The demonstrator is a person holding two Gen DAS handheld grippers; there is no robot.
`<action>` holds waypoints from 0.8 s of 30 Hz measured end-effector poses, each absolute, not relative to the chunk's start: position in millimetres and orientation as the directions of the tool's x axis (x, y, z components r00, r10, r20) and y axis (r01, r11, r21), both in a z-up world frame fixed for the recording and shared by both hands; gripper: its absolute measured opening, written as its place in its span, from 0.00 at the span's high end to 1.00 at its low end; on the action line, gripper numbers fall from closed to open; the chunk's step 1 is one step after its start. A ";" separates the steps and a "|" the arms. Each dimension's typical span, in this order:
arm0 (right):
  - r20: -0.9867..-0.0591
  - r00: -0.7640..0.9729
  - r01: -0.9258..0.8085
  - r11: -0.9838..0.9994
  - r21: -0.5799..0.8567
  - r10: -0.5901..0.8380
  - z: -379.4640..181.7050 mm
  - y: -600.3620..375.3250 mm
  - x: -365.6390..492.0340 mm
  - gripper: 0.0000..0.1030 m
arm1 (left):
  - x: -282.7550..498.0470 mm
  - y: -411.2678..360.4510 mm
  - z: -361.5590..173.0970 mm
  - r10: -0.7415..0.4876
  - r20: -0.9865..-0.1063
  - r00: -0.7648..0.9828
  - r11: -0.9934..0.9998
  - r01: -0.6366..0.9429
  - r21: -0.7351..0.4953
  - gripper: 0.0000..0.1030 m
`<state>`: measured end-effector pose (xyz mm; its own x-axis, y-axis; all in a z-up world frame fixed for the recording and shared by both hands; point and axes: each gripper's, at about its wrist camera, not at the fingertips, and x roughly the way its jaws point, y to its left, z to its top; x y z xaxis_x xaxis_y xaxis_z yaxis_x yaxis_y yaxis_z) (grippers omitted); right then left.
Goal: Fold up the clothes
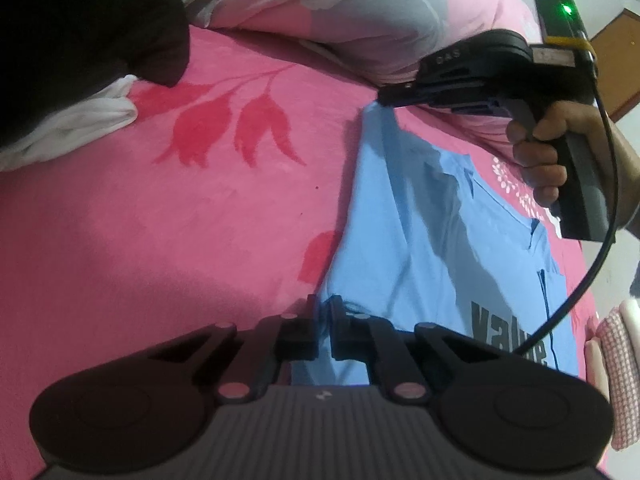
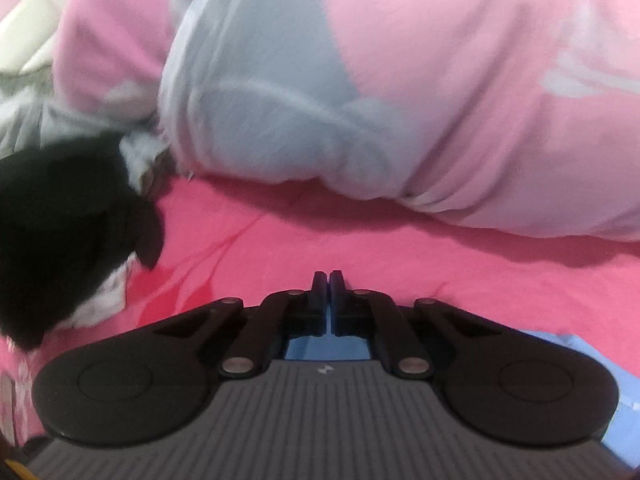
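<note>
Both tools pinch the blue T-shirt [image 1: 420, 240] on the pink bed [image 1: 160, 220]: left tool [image 1: 325, 312] one corner, right tool [image 2: 329, 284] another. Likely next: carry both across, folding.

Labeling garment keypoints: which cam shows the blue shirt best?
Left wrist view. The blue shirt lies spread on the pink bedsheet, with its collar and grey print visible. The right wrist view shows only blue slivers behind the tool's fingers and at the lower right.
</note>
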<state>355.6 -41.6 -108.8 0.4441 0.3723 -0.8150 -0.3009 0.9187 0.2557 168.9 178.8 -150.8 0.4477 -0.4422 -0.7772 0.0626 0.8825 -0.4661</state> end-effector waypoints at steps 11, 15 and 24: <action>-0.783 0.500 -0.117 0.925 0.362 0.370 -117.4 -71.0 362.9 0.96 | 169.7 181.6 -151.4 -0.435 -0.783 0.444 0.888 0.071 -0.454 0.95; -0.766 0.537 -0.121 0.931 0.345 0.354 -96.0 -100.8 336.1 0.96 | 170.2 182.7 -151.6 -0.434 -0.785 0.443 0.890 0.076 -0.449 0.95; -0.826 0.417 -0.162 0.925 0.343 0.380 -132.0 -124.8 294.5 0.97 | 173.9 176.2 -151.9 -0.416 -0.798 0.436 0.904 0.106 -0.414 0.95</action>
